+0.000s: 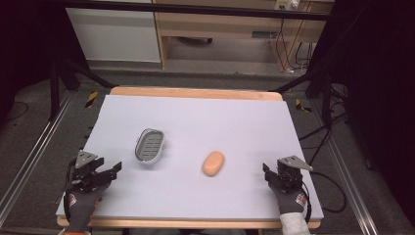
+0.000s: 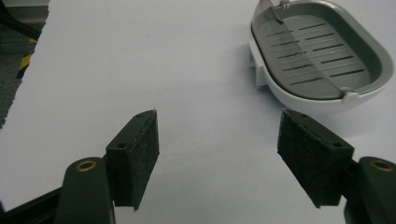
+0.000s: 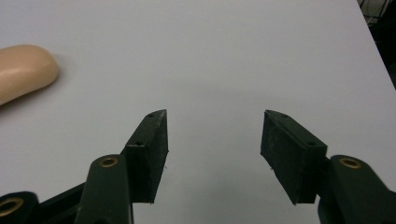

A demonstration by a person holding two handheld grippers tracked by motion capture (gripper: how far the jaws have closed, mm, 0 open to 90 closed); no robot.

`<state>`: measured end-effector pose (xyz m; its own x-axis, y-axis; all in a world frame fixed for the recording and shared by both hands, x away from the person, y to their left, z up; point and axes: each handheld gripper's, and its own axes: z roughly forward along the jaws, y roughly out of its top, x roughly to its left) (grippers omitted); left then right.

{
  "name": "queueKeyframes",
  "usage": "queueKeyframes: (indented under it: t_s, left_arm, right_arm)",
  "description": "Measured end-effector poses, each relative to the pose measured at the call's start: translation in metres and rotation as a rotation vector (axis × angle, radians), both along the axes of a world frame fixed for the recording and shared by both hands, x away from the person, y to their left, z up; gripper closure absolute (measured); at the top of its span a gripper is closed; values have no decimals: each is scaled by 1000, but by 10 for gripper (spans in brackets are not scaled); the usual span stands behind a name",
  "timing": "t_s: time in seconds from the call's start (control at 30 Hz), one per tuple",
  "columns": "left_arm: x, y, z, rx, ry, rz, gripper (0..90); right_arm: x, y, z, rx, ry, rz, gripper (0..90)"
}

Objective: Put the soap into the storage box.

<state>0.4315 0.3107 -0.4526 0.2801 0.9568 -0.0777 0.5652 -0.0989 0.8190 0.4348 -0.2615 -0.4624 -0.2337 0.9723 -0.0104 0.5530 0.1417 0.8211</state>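
- The desk [image 1: 195, 117] has a smooth, matte, pale lilac top, with a light wooden edge showing at its far and near sides
- A soap dish [image 1: 149, 145] lies left of the middle: an oval tray with a white glossy plastic outer shell and a grey slotted insert (a thin metal bar crosses it, seen in the left gripper view [image 2: 322, 51])
- A bar of soap [image 1: 214, 163], peach-coloured, rounded and smooth like a pebble, lies on the bare surface to the right of the dish, apart from it
- The left hand-held gripper [image 1: 116, 169] sits near the desk's front left corner, its jaws spread with nothing between them; its flat rectangular pads [image 2: 135, 158] look black and finely rough
- The right hand-held gripper [image 1: 265, 171] sits near the front right, jaws likewise spread and empty, the soap [image 3: 23, 70] off to its left
- Both hands wear grey knit gloves
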Motion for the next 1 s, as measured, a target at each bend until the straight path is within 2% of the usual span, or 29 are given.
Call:
queueKeyframes:
  t_s: [0.1,0.2,0.33,0.47,0.73,1.0]
  left_arm:
    - [-1,-1,3,-9,-6,4,293]
    - [0,-2,3,-10,8,13,294]
    - [0,-4,5,-20,16,10,289]
    - [-1,-9,11,-28,5,-1,287]
    - [2,-17,21,-32,-5,-19,278]
    - [1,-19,33,-39,-22,-46,269]
  right_arm:
    - [-3,-3,3,19,-12,18,420]
    - [-5,-9,3,35,-10,9,423]
    - [-6,-15,2,32,-3,-6,439]
    - [-7,-18,2,37,0,-6,459]
    - [-5,-14,0,5,12,6,471]
    - [-5,-12,0,6,8,8,471]
